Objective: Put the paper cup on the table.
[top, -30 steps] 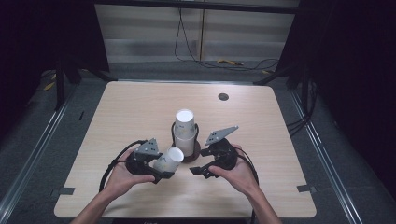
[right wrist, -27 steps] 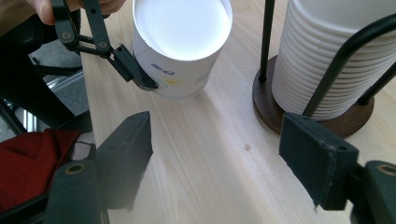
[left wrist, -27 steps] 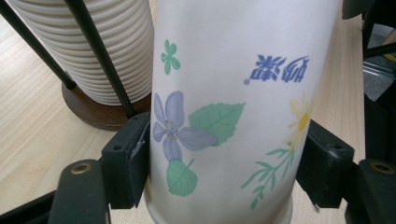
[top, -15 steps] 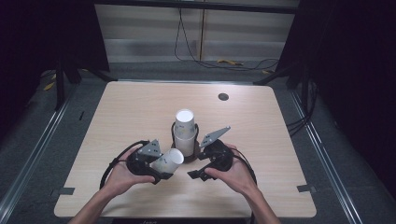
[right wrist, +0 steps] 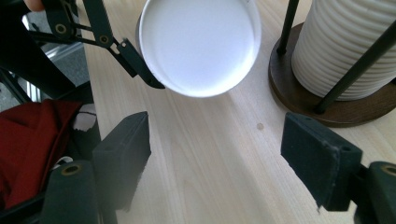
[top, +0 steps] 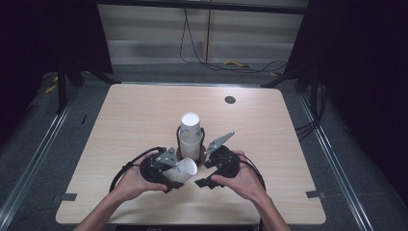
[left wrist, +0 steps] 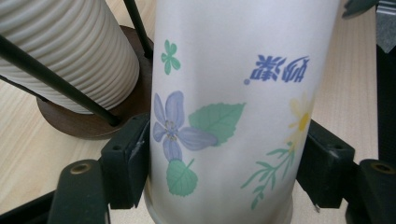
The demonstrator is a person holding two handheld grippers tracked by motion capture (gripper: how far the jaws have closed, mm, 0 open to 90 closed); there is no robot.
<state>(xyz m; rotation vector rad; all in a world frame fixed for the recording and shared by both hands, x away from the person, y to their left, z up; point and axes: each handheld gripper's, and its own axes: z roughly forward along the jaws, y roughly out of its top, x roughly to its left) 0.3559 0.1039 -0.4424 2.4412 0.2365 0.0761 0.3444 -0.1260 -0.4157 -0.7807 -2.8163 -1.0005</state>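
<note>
Both hands have drawn nearer; left tool [top: 179,172] clamps a smooth flowered paper cup [left wrist: 224,107], right tool [right wrist: 219,158] gapes empty

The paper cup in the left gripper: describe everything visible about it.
The paper cup is white with printed blue and yellow flowers, green leaves and blue characters. It lies roughly on its side, clamped between the left gripper jaws, its closed flat base facing the open right gripper. It is near the ribbed cup stack in its wooden-based holder.

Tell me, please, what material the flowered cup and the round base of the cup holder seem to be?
The flowered cup looks like matte white paper, with printed flowers and a thin rolled rim. The round base looks like dark brown wood with a smooth, dull finish; its faint grain suggests wood, though it might be stained.
</note>
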